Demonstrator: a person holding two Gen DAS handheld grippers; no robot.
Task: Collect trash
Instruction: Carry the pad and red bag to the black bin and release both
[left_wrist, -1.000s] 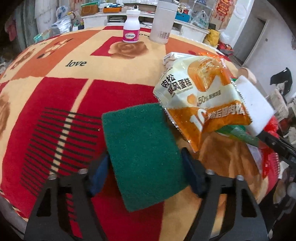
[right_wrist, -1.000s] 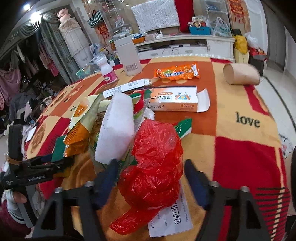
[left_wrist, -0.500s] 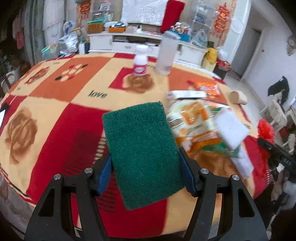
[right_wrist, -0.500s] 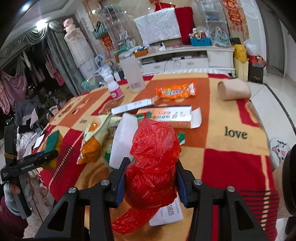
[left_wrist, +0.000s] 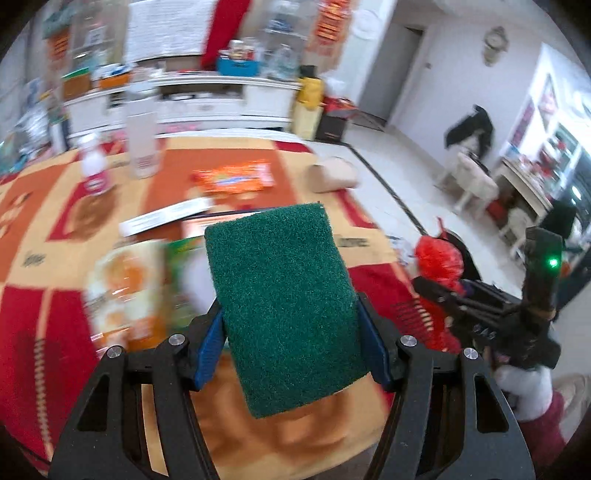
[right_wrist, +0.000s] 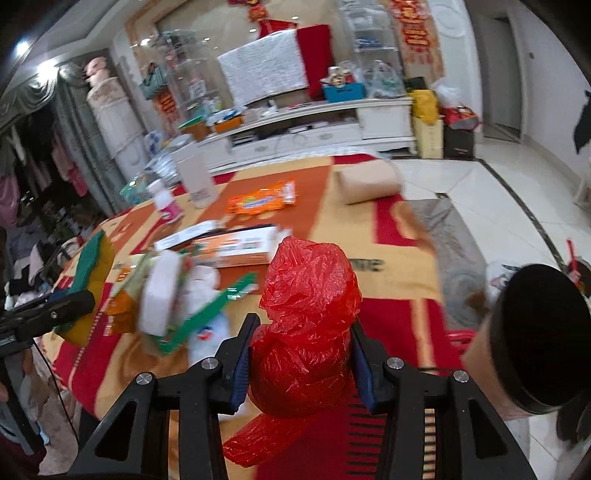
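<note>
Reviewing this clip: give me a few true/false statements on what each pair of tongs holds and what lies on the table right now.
1. The left tongs grip a green scouring pad. True.
2. The right tongs are empty. False: they clamp a crumpled red plastic bag.
3. An orange snack packet lies on the table. True.
4. The cardboard roll stands upright. False: it lies on its side.
5. A white bottle with a pink label stands near the table's far edge. True.

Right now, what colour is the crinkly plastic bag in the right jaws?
Bright red. The plastic bag shows best in the right wrist view.
</note>
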